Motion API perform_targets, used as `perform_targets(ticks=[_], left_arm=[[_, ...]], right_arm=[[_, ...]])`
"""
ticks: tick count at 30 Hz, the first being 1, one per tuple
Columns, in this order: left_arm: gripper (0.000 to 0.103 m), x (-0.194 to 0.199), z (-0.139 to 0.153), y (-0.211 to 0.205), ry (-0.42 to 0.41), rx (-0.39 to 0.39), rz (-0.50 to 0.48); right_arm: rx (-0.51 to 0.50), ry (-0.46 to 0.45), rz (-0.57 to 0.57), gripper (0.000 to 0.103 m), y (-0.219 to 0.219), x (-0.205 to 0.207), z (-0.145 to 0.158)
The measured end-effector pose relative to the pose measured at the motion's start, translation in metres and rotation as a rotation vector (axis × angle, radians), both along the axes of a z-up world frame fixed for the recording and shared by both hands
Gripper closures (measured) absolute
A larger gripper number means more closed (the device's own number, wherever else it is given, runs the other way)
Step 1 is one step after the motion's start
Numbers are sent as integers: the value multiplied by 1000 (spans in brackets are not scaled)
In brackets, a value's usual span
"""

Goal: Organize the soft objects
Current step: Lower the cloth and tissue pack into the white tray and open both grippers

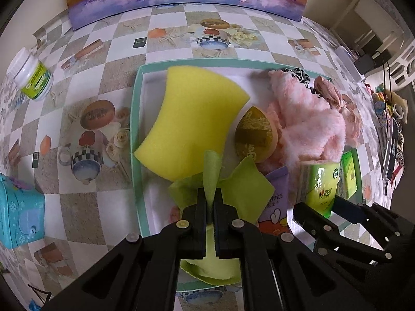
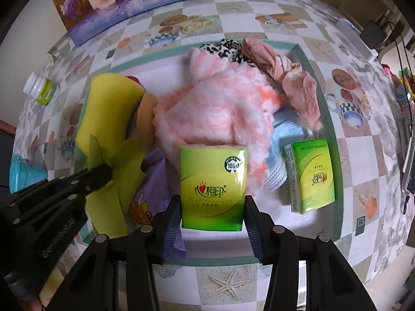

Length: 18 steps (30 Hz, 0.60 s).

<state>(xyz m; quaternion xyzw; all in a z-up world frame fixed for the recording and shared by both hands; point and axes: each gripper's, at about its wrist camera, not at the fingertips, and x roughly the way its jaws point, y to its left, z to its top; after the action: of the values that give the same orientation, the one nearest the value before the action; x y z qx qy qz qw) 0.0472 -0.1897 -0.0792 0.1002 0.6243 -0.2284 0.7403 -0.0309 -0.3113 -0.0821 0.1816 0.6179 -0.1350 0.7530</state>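
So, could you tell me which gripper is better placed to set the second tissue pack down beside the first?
The right gripper: its fingers flank the tissue pack, and the other tissue pack lies just right of it in the tray. The left gripper pinches the green cloth.

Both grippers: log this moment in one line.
left gripper: shut on green cloth | right gripper: shut on tissue pack | both over tray

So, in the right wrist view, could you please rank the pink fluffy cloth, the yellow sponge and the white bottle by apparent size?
1. pink fluffy cloth
2. yellow sponge, partly hidden
3. white bottle, farther off, so its real size is unsure
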Motion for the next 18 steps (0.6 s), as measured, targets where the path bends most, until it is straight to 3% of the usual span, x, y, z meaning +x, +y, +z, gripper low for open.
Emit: perform_targets(ticks=[5, 7, 9, 15, 18], left_arm=[[91, 0, 4, 4, 14, -8, 16], [75, -1, 10, 7, 3, -13, 19], [66, -2, 18, 11, -7, -28, 22], [50, -2, 44, 20, -49, -69, 42], [48, -3, 54, 20, -76, -80, 39]], right_arm=[[-4, -13, -12, 52, -2, -1, 3], [-11, -37, -15, 51, -3, -2, 10], [-13, -62, -14, 49, -3, -3, 17], [-34, -114, -13, 47, -1, -6, 34], [-36, -131, -10, 45, 1, -4, 39]])
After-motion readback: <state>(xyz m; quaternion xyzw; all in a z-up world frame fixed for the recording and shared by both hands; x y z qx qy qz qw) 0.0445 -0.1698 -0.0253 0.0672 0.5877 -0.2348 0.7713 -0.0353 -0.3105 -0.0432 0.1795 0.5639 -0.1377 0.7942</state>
